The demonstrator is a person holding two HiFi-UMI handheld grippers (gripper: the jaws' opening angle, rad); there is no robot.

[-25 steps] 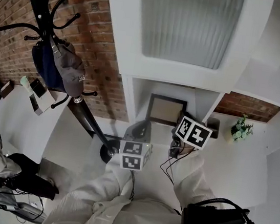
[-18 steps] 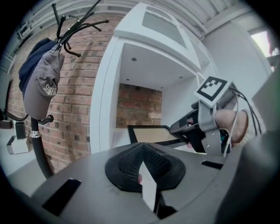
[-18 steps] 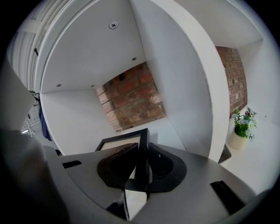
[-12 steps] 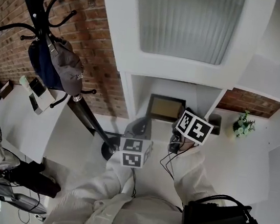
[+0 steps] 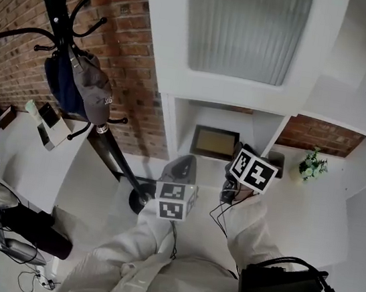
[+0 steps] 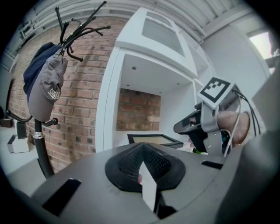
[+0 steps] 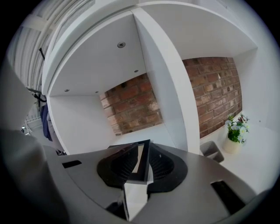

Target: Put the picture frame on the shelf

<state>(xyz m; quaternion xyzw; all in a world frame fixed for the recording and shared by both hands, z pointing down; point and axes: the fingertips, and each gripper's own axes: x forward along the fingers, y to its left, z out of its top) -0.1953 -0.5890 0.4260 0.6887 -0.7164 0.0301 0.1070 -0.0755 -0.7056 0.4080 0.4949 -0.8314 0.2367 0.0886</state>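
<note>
Two tongs sit narrow: the right tongs [image 7: 142, 154] pinch the frame [image 5: 216, 142], which lies flat in the shelf [image 5: 264, 128] bay straight ahead, long axis crosswise, while the left tongs [image 6: 142, 161] hang closed, empty, short of it.

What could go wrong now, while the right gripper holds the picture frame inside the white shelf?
1. The right gripper pinches the picture frame by one edge only. It may tilt or slip if released before it lies flat on the shelf.
2. The shelf divider stands close beside the right gripper, so pulling out sideways could knock it, or the small grey container beyond.
</note>
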